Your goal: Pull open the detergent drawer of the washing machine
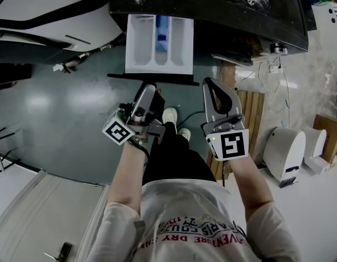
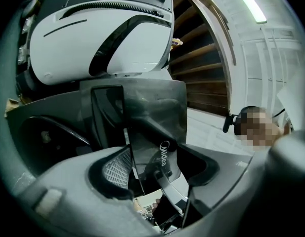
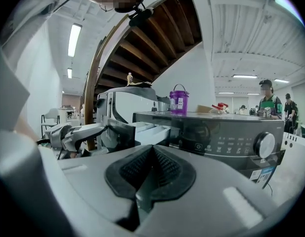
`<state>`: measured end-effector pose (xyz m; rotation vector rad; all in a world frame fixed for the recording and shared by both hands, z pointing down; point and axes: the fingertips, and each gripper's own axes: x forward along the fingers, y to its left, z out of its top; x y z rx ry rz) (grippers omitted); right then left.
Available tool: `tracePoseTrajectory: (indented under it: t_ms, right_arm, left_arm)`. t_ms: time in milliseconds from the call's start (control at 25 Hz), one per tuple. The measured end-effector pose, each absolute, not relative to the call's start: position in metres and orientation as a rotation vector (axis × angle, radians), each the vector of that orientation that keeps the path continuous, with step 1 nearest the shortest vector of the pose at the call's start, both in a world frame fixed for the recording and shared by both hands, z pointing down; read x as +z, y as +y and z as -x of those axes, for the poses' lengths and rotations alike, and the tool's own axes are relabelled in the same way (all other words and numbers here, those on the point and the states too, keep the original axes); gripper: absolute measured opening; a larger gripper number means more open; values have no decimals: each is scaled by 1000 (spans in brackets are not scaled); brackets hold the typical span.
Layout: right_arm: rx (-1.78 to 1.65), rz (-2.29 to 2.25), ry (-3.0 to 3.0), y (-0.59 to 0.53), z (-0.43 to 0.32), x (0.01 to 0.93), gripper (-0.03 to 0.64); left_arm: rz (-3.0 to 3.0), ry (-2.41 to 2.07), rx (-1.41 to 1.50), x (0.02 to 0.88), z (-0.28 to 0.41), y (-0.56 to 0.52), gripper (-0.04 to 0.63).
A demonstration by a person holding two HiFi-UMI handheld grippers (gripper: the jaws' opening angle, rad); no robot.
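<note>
One washing machine (image 1: 212,10) fills the top of the head view. Its detergent drawer (image 1: 141,42) stands well out, compartments showing. On its dark front panel (image 1: 152,78) the left gripper (image 1: 151,88) is clamped; the right gripper (image 1: 213,86) idles beside it, jaws pressed together on nothing. The pull looks nearly done; next probably a short tug, then let go.
</note>
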<state>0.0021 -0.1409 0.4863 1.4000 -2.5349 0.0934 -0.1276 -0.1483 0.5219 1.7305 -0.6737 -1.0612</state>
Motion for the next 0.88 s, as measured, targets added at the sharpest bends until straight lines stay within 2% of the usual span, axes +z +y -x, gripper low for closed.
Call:
tracePoseTrajectory:
  t_ms: [40,200,280,560,880]
  right_arm:
    - [89,-1393,-2534,-138,-3,488,2]
    - [77,-1390,-2518,-127,-5,489,2]
    - [75,-1384,-2525,-122,-3,486,2]
    - [66,-1364,-2537,-105,3,476,2]
    - [99,-1425,-2551,-84,6,434,2]
  left_arm:
    - [-1706,-695,-1063,526,130,-146,284]
    - [-1596,-803,-1044,550,141,-133,71]
    - [-1602,-826,-1013,554,143,-128,5]
    - [-1618,-884,-946,546,139,-115,3]
    - [-1926,-1081,-640,488,133,-94,2]
